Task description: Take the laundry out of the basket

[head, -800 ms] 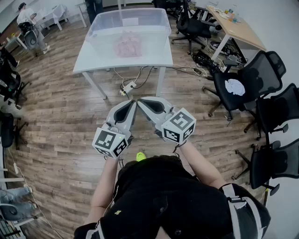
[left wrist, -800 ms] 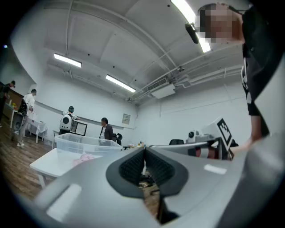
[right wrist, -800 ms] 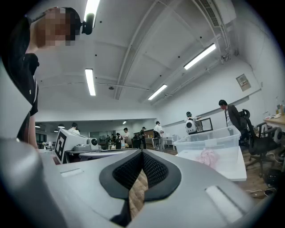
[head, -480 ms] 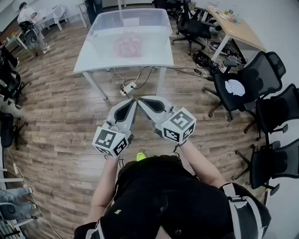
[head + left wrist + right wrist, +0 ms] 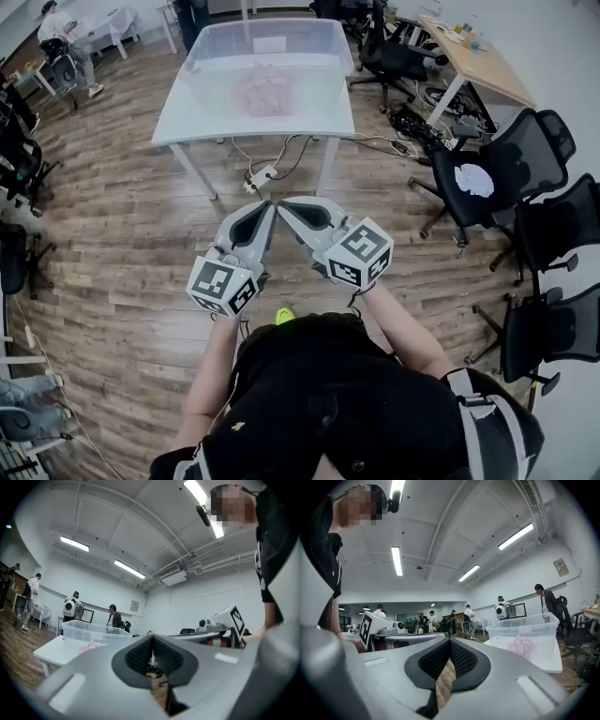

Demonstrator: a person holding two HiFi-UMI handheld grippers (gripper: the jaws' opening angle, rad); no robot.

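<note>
A clear plastic basket [image 5: 258, 58] stands on a white table [image 5: 187, 117] some way ahead of me. Pink laundry [image 5: 264, 94] lies inside it. In the right gripper view the basket [image 5: 525, 625] and the pink laundry [image 5: 521, 645] show at the right; in the left gripper view the basket [image 5: 89, 632] shows at the left. My left gripper [image 5: 268, 205] and right gripper [image 5: 279, 203] are held close to my body over the wooden floor, tips nearly touching, both shut and empty, well short of the table.
Black office chairs [image 5: 497, 169] stand along the right, with a wooden desk [image 5: 473, 56] behind them. Cables and a power strip [image 5: 258, 176] lie under the table. More chairs [image 5: 19, 159] and people stand at the far left. Open wooden floor lies between me and the table.
The view has shifted slightly; the table and basket sit a touch lower and to the right in the head view. Both grippers keep their pose, shut.
</note>
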